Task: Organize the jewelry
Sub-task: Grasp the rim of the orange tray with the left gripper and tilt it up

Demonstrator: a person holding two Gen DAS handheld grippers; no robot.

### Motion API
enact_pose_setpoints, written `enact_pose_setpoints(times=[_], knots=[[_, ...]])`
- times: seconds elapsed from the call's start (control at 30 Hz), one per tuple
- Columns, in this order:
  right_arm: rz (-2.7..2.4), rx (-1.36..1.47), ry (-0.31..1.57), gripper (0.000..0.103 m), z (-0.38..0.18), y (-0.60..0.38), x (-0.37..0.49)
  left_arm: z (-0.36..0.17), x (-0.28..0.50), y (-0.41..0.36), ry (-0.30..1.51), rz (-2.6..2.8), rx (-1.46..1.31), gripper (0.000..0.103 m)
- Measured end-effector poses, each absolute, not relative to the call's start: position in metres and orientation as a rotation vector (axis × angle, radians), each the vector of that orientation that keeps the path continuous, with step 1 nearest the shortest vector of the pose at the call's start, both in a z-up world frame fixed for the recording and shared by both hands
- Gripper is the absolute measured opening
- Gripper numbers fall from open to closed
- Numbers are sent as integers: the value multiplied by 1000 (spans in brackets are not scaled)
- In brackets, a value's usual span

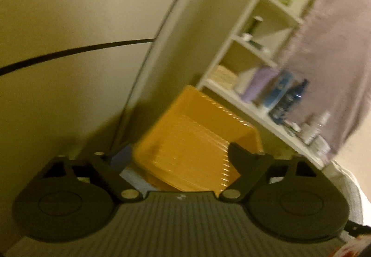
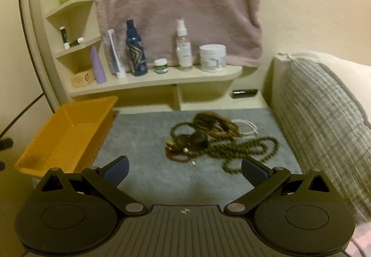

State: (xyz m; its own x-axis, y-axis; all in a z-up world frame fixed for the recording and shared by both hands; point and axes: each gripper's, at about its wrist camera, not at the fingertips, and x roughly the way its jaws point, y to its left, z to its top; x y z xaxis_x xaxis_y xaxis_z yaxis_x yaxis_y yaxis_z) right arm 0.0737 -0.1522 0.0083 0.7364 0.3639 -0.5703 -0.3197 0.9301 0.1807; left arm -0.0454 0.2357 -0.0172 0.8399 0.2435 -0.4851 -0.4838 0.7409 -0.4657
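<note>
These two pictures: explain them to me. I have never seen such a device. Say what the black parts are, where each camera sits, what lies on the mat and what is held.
The black parts are two hand-held grippers, each with two fingers; a person carries one in each hand. A wide-angle camera on each looks forward along its fingers.

The left camera view is blurred. The left gripper is close up against an orange bin, with white shelves behind. I cannot tell whether it is open or shut.

The right camera view shows the right gripper open and holding nothing. Ahead, on a grey mat, lies a tangle of necklaces, dark beaded and brown. The orange bin stands at the mat's left edge and looks empty. Bottles and jars stand on the shelf behind.
</note>
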Motion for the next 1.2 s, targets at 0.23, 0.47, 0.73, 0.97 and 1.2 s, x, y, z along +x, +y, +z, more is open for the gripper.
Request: enact_pose_setpoints(times=[0.23,0.47,0.73,0.97,1.2], knots=[[367,44,649,103,1,-134,92,-57,-28,271,446,387,-618,59],[338,21,693,103,-11,-128,101,-71,-14,277,478,336,-648,31],[347,19,704,103,-18,-127,105,-64,-8,272,485,347,-641,8],[347,57,697,103,-22,-134,107,-47,-1,256,522,332,-495,7],[285,84,651,102,-30,-162,116,-19,2,219,558,337,-266,4]])
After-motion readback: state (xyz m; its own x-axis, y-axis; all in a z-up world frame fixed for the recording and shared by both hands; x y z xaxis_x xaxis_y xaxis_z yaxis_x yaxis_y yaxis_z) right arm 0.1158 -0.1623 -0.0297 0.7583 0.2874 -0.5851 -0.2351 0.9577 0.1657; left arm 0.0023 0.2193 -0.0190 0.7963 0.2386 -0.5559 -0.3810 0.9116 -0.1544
